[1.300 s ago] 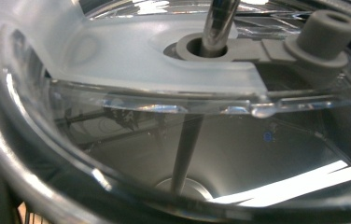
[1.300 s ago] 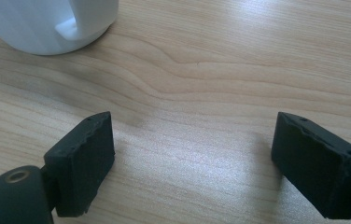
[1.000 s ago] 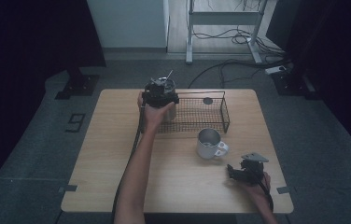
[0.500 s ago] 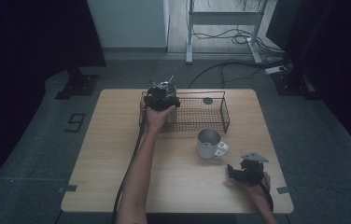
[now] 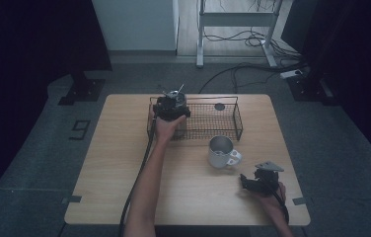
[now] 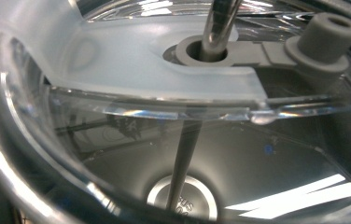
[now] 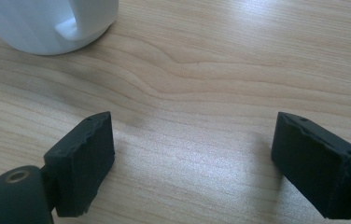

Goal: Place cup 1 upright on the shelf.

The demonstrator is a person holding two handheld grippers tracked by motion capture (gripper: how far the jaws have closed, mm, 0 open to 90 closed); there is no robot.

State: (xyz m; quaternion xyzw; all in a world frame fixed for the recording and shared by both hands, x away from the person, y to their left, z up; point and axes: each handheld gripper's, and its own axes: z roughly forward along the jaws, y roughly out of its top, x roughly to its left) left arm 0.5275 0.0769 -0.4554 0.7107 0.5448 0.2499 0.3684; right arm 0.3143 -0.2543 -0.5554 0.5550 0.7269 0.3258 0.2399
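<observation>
Wooden table [image 5: 124, 163] bears the right gripper [image 7: 197, 154], fingers spread, palm down.

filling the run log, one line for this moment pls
left gripper: at wire basket, close over clear lidded cup | right gripper: open, on table | mug: untouched

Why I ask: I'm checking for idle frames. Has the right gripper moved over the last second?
No. In the high view the right gripper sits at the same spot near the table's front right corner, below the white mug.
</observation>
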